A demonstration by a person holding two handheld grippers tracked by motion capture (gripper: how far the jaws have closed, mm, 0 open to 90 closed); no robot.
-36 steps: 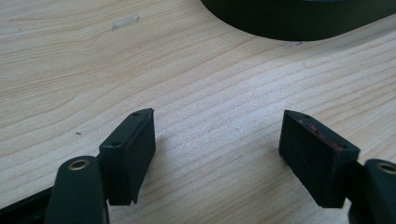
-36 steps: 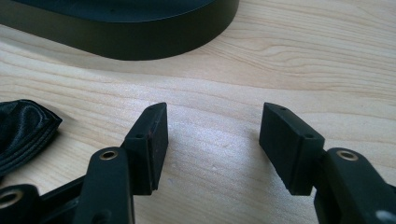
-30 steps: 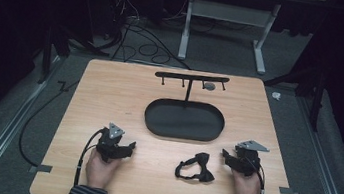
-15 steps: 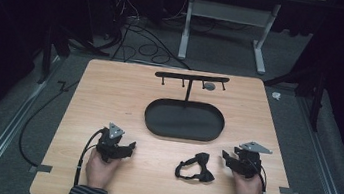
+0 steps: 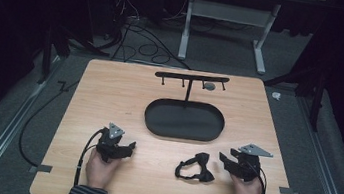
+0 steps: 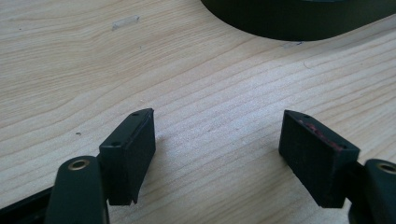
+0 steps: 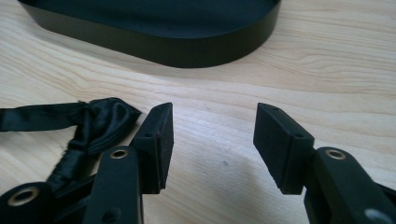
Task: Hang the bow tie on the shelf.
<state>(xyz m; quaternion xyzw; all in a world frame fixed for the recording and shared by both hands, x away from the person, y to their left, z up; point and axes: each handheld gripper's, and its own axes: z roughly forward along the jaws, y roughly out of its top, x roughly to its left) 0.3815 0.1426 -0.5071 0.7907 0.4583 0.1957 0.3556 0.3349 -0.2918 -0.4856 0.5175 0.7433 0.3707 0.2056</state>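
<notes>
Wooden tabletop (image 5: 110, 94), two hand-held tongs at the near edge. Left tongs (image 5: 129, 148) rest low on the wood, held by the left hand (image 5: 100, 168); jaws stand wide apart with bare wood grain between them in the left gripper view (image 6: 217, 140). Right tongs (image 5: 222, 160) sit near the right edge; jaws have just been closing a little yet are wide, nothing between them (image 7: 212, 135). Black bow tie (image 5: 194, 167) lies flat on the tabletop between the two hands, just beside the right tongs; in the right gripper view its fabric (image 7: 100, 121) sits just outside one jaw, not gripped. Black oval tray (image 5: 157, 120) farther back at centre, with a T-shaped hook stand (image 5: 190, 78) rising behind it.
</notes>
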